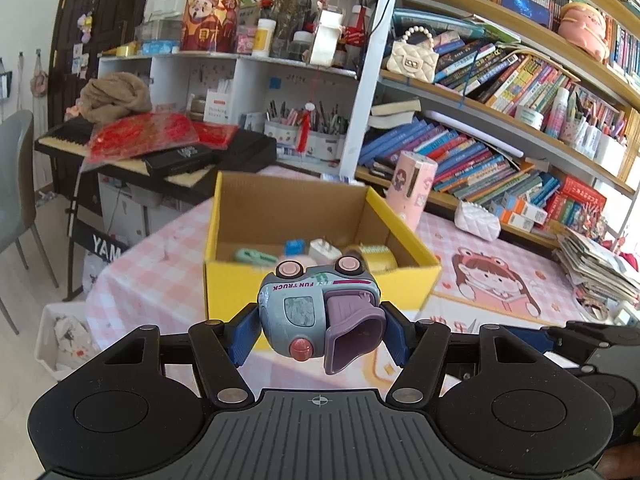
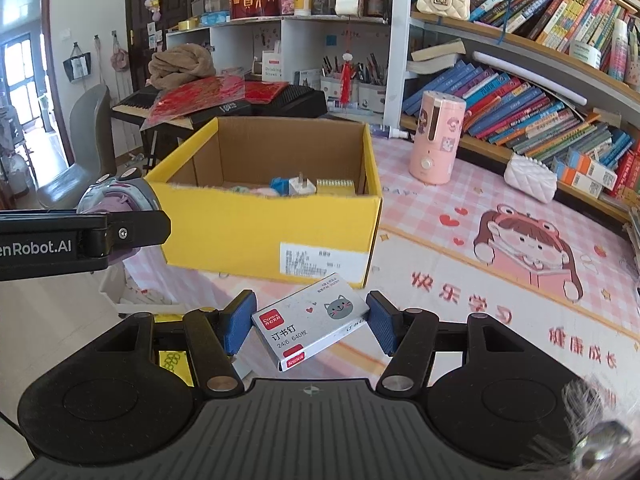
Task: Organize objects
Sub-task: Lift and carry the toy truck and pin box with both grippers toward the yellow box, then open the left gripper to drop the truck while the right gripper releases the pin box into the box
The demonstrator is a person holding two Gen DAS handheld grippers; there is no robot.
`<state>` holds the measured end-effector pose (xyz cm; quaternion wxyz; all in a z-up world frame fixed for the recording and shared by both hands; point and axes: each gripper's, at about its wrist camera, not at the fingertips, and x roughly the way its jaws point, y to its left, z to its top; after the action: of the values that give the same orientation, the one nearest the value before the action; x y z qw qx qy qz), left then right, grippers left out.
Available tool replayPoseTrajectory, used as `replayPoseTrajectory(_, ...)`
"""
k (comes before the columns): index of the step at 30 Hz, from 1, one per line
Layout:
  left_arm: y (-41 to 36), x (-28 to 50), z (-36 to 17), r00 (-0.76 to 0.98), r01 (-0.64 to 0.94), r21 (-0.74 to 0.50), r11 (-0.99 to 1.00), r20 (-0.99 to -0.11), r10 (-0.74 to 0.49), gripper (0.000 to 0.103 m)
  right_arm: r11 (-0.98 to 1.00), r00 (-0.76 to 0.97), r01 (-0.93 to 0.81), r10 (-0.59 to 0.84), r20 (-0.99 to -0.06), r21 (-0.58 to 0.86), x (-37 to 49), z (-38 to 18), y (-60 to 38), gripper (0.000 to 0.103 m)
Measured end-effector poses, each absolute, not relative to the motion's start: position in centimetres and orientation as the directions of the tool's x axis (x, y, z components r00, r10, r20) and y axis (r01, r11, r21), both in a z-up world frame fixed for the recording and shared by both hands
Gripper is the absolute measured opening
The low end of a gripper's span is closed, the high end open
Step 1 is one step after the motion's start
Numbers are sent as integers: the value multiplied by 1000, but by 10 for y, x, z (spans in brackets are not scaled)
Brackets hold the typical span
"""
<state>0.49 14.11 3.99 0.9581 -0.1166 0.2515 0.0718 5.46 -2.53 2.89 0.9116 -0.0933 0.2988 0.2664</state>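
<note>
My left gripper [image 1: 318, 326] is shut on a grey-blue toy truck [image 1: 316, 312] with pink wheels and a purple scoop, held on its side above the table in front of the yellow cardboard box [image 1: 320, 280]. That truck [image 2: 120, 196] and the left gripper also show at the left edge of the right wrist view. My right gripper [image 2: 310, 322] is shut on a white staple box [image 2: 312, 326] with a cat drawing, held tilted before the yellow cardboard box [image 2: 264, 232]. Inside the box lie a white plug [image 2: 301, 188], a blue item, a green item and a yellow item.
A pink checked tablecloth [image 2: 500, 280] with a cartoon girl covers the table. A pink humidifier [image 2: 438, 138] and a white quilted purse [image 2: 530, 176] stand right of the box, before bookshelves [image 2: 540, 92]. A keyboard [image 2: 224, 108], a grey chair [image 2: 84, 152] and a white bin [image 1: 64, 336] lie left.
</note>
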Motion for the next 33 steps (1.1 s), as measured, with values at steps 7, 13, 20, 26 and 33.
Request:
replayPoseTrajectory(7, 163, 40, 52, 866, -263, -174, 949, -477, 153, 63, 821, 706, -571, 474, -526, -27, 98, 47, -6, 58)
replayPoseTrajectory(13, 176, 87, 56, 850, -300, -177, 937, -496, 178, 63, 772, 706, -627, 506, -495, -104, 140, 48, 23, 58)
replayPoseTrajectory(20, 178, 132, 50, 832, -329, -177, 928, -519, 196, 63, 694, 657, -699, 529, -536, -172, 184, 32, 50, 58)
replayPoseTrajectory(26, 180, 151, 39, 799, -359, -162, 919, -563, 213, 63, 606, 570, -775, 549, -611, -179, 210, 17, 67, 58)
replayPoseTrajectory(33, 177, 163, 25, 762, -386, -156, 909, -610, 218, 63, 548, 479, -826, 558, -678, -133, 224, 4, 76, 59)
